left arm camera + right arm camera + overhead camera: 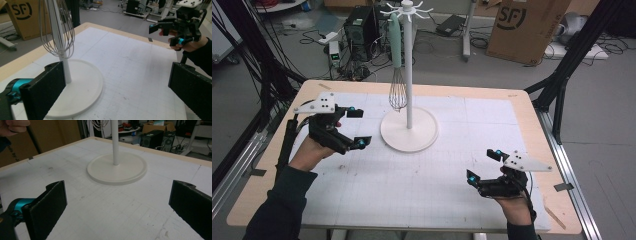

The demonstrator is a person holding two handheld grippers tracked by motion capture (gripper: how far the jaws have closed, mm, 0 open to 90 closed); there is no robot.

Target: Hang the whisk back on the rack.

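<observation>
A white stand (409,131) with a round base and a thin pole rises at the table's middle back. A whisk (397,85) with a mint green handle hangs from a hook at the stand's top, its wire head (58,27) beside the pole. My left gripper (357,127) is open, just left of the base, with nothing between its jaws. My right gripper (484,166) is open near the front right of the table, also holding nothing. The left gripper view shows the right gripper (166,33) farther off. The base (117,168) lies ahead in the right gripper view.
The white gridded mat (422,175) covers most of the wooden table. Beyond the table's far edge lie a cardboard box (524,27), computer gear (359,30) and cables on the floor. Black frame legs (562,75) stand at both sides.
</observation>
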